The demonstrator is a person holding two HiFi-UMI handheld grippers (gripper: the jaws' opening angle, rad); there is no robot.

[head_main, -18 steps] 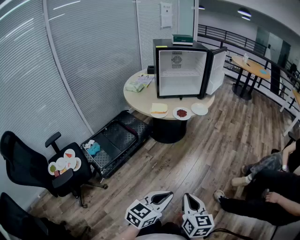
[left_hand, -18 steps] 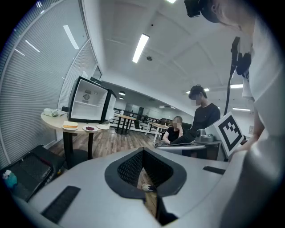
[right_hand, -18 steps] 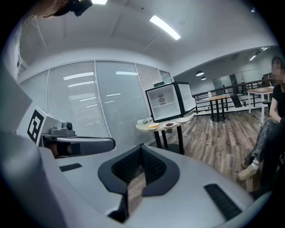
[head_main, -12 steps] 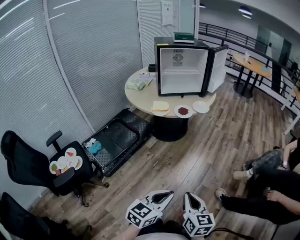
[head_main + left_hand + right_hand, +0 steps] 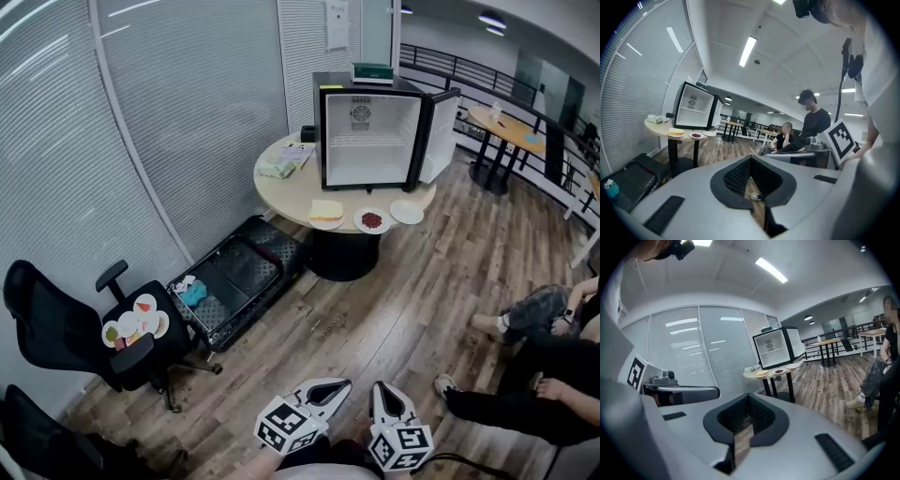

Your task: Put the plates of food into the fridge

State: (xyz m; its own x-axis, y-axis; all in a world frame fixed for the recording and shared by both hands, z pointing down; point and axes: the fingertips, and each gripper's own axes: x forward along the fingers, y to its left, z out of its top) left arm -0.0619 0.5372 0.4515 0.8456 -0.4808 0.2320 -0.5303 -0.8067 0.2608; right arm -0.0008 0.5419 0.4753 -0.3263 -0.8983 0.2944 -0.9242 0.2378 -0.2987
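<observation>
A small black fridge [image 5: 373, 131] stands on a round table [image 5: 286, 192] with its door [image 5: 441, 136] swung open to the right; its shelves look empty. In front of it lie three plates: one with toast [image 5: 325, 212], one with red food [image 5: 372, 221] and one white plate [image 5: 407, 213]. My left gripper [image 5: 336, 386] and right gripper [image 5: 382, 392] hang side by side at the bottom edge, far from the table, both shut and holding nothing. The left gripper view shows the fridge [image 5: 696, 112] and toast plate [image 5: 676, 133] far off, and the right gripper view shows the fridge [image 5: 773, 348].
An open black suitcase [image 5: 234, 281] lies on the wooden floor left of the table. A black office chair [image 5: 56, 328] at the left carries small plates [image 5: 131, 323]. A seated person's legs [image 5: 525, 384] stretch in from the right. Another table [image 5: 506, 131] stands behind.
The head view has drifted a little, so the table and fridge sit slightly further right. Both grippers keep their place and stay shut.
</observation>
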